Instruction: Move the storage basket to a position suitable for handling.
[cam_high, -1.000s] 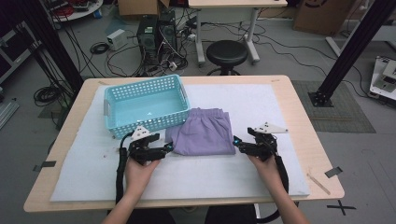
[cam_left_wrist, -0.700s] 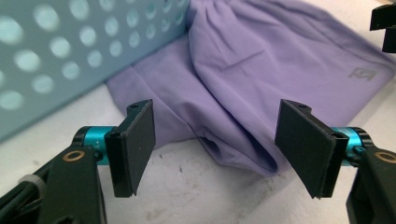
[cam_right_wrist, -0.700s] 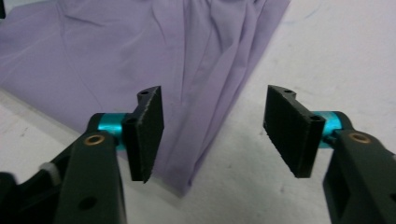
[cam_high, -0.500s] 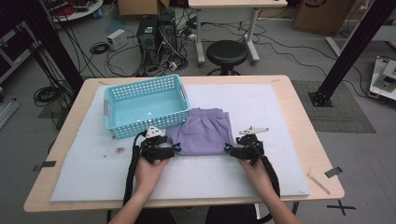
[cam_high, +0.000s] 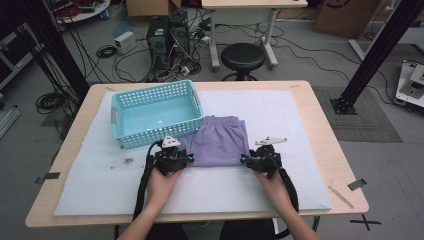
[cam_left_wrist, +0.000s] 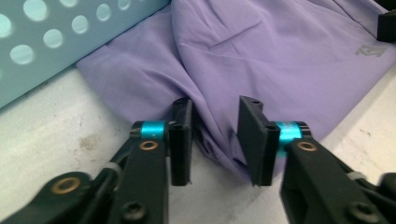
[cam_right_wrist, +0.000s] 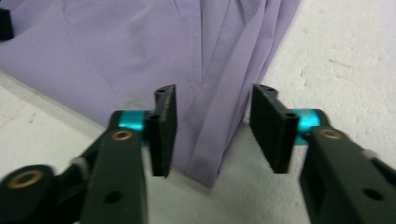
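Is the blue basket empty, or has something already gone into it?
Empty. The high view shows the blue basket's bare floor, and the purple garment lies outside it on the white mat, against its near wall.

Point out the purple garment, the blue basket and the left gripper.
purple garment (cam_high: 220, 140): high view, middle of the folded cloth.
blue basket (cam_high: 156, 134): high view, near wall.
left gripper (cam_left_wrist: 214, 133): left gripper view, gap between its open jaws.

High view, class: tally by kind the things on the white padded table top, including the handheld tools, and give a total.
Light blue perforated plastic basket: 1
Folded purple fabric garment: 1
Black two-jaw tools, left tool and right tool, both open at the garment's near corners: 2
Total: 4
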